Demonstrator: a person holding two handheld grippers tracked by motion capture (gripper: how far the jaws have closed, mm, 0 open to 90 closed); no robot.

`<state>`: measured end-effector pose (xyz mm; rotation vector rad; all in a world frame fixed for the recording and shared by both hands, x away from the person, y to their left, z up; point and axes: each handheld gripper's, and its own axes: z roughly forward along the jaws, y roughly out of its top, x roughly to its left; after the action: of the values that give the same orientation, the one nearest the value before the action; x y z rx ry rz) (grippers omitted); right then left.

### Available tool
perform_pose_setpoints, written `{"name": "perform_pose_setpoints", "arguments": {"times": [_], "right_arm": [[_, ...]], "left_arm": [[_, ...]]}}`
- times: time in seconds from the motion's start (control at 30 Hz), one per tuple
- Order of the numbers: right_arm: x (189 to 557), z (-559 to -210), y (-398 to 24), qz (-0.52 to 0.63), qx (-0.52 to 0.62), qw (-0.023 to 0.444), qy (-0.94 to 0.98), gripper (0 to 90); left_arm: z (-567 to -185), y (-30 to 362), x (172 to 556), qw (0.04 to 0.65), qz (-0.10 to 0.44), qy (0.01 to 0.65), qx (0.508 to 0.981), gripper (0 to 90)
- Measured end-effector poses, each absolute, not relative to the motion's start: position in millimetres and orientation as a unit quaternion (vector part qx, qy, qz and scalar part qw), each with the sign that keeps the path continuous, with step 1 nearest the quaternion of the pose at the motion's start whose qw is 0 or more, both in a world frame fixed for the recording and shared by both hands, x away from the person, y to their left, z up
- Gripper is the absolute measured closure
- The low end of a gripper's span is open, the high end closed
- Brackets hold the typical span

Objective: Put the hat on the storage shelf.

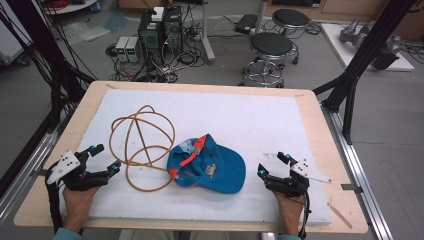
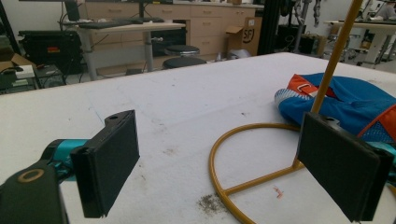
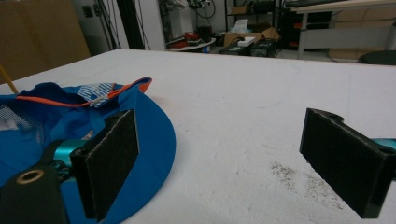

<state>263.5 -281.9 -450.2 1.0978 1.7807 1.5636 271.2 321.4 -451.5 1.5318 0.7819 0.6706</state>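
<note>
A blue cap with orange trim (image 1: 207, 166) lies upside down near the front middle of the white mat (image 1: 240, 115). Left of it stands an orange wire frame of crossed hoops (image 1: 143, 145), touching the cap's edge. My left gripper (image 1: 106, 159) rests open at the front left, its jaws wide apart beside the frame's base ring (image 2: 233, 168); nothing sits between the pads. My right gripper (image 1: 274, 164) is open at the front right, a short way right of the cap's brim (image 3: 140, 140), with bare mat between its jaws.
The mat covers a wooden table (image 1: 320, 130). Behind the table stand two black stools (image 1: 271, 47), computer boxes (image 1: 160, 27) and tangled cables on the floor. Black frame posts (image 1: 360, 55) rise at both sides.
</note>
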Motion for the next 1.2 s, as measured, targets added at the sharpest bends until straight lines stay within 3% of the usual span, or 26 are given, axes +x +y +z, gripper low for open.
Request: {"name": "perform_pose_setpoints", "arguments": {"times": [0.47,0.9,1.2], "right_arm": [[265.2,-450.7,-284.5,0.58,0.427,0.262,0.643,10.8],[272.7,-449.8,-288.9,0.58,0.447,0.224,0.643,10.8],[276.5,-431.7,-274.7,0.591,0.392,0.194,0.678,10.8]], "left_arm": [[-451.6,323.1,272.8,0.609,0.279,0.342,0.659,13.3],[-451.5,323.8,274.0,0.61,0.272,0.347,0.658,13.4],[-451.0,323.7,275.5,0.605,0.268,0.352,0.662,13.3]]}}
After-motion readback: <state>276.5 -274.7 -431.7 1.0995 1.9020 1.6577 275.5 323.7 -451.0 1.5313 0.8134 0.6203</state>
